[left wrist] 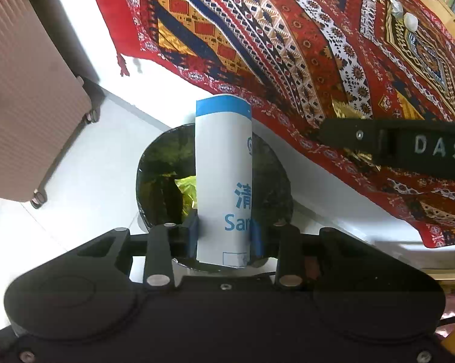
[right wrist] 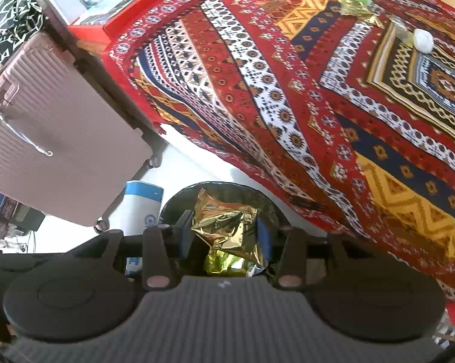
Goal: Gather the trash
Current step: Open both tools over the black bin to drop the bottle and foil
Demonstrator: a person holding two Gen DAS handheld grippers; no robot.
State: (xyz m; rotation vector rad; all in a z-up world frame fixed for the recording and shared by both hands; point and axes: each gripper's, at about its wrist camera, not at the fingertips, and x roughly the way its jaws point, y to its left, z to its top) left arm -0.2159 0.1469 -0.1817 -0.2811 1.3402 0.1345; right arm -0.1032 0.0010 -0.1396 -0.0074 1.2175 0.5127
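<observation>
while pinched in left claw [left wrist: 224, 236], white tube [left wrist: 224, 175] upright over bin [left wrist: 275, 187]

Both wrist cameras close above black-lined bin [left wrist: 154, 181], aimed steeply down; shared: bin, patterned cloth [right wrist: 318, 106], suitcase [left wrist: 24, 90]

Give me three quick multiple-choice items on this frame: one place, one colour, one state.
1. Where does the black bin stand?
A. on the floor beside the patterned cloth
B. on top of the suitcase
C. on a shelf

2. What colour is the band at the end of the white packet?
A. green
B. blue
C. yellow

3. What is the right tool doing?
A. hanging open and empty
B. gripping a glass
C. gripping a crumpled gold foil wrapper

Key: 1 A, the bin sits on pale floor by the draped cloth; 2 B, band is blue; 3 C, foil sits pinched between its fingers.
</observation>
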